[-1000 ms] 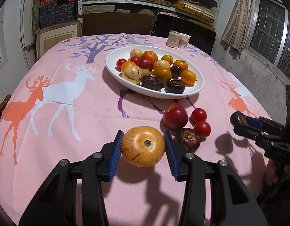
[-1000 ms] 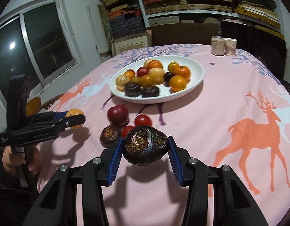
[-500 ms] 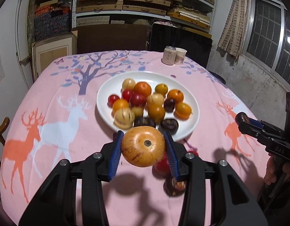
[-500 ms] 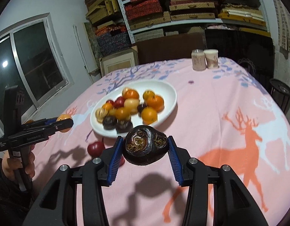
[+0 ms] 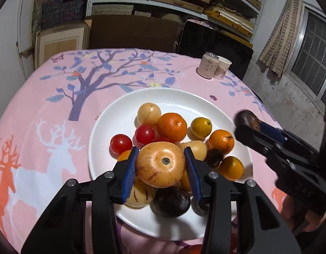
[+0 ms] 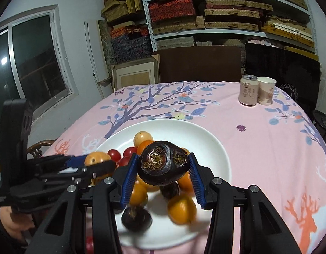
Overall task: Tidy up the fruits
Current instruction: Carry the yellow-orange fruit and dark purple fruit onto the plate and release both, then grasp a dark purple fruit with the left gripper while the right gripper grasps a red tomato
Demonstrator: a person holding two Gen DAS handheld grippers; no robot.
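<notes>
Left claw (image 5: 160,166) gripped yellow-orange apple-like fruit (image 5: 160,164) between blue pads, held above white plate (image 5: 120,114). Right claw (image 6: 163,169) clamped dark purple fruit (image 6: 164,165), also above plate. Plate, heaped with oranges, cherry tomatoes, dark fruits, sat mid-bench on pink tablecloth (image 6: 258,139). Can (image 6: 248,93), paper cup (image 6: 266,93) near far right corner.

Dark fruit (image 6: 164,166) above white plate (image 6: 215,146)

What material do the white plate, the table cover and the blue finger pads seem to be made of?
White plate: probably glazed ceramic, smooth with soft highlights. Table cover: printed fabric, matte, draping over the edge. Blue pads of the left gripper: likely ribbed rubber or plastic, with fine ridges.
</notes>
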